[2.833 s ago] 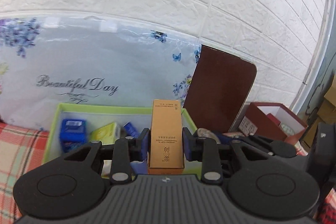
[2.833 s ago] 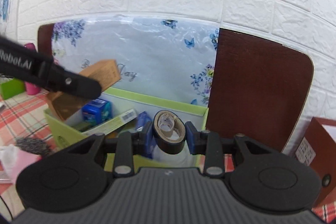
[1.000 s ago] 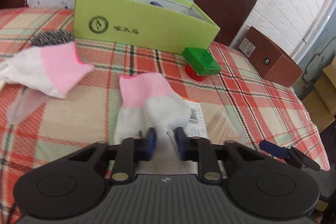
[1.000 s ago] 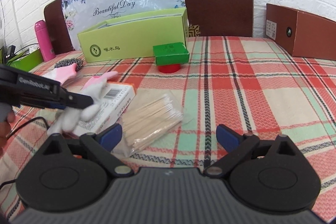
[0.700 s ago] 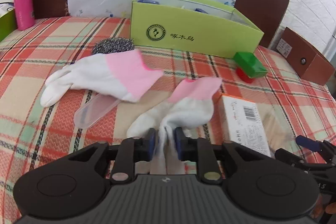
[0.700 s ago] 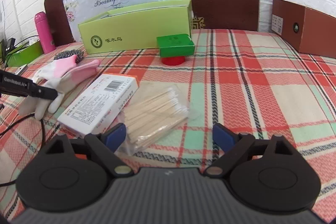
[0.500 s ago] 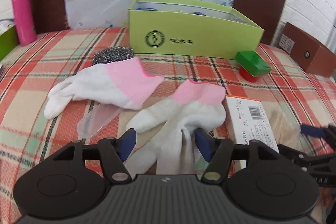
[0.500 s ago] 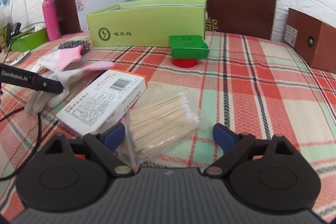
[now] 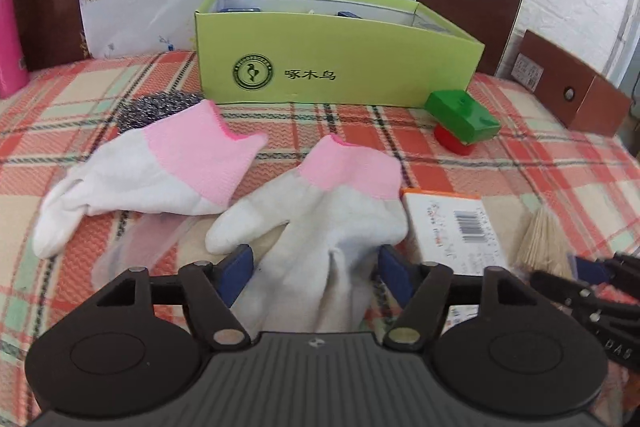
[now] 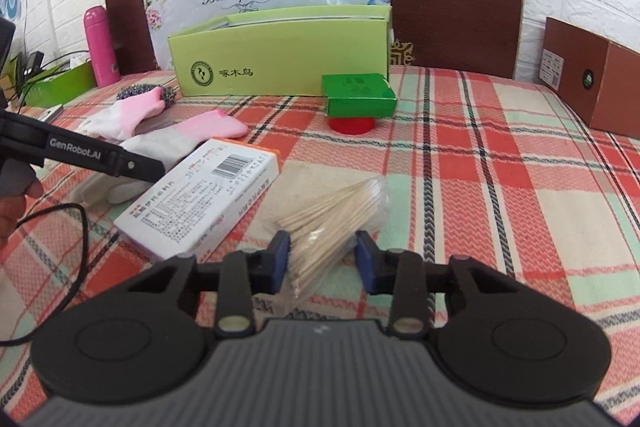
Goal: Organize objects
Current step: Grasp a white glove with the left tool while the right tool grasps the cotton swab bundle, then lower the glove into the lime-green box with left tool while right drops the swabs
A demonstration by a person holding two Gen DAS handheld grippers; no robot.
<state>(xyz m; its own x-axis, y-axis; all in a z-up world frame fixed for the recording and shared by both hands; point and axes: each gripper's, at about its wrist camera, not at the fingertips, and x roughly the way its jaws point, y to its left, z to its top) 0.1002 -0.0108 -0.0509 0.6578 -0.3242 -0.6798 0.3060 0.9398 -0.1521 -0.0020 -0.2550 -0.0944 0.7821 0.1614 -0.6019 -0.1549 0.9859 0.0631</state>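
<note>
Left wrist view: the left gripper [image 9: 316, 263] has let go. A second ago its fingers pinched the near white-and-pink glove [image 9: 320, 219]; now they stand spread with that glove lying loose between them on the plaid-covered bench [image 9: 540, 179]. The glove is not yet organised and probably needs a fresh hold. Behind it stands the open lime-green box [image 9: 340, 67]; only blue scraps of its contents show above the rim.

Right wrist view: the right gripper [image 10: 322, 255], wide apart a second ago, has drawn its fingers in to pinch the clear bag of wooden sticks [image 10: 336, 211], which lies on the bench. The green box's inside is hidden here. A brown box [image 10: 592, 75] at far right looks closed.
</note>
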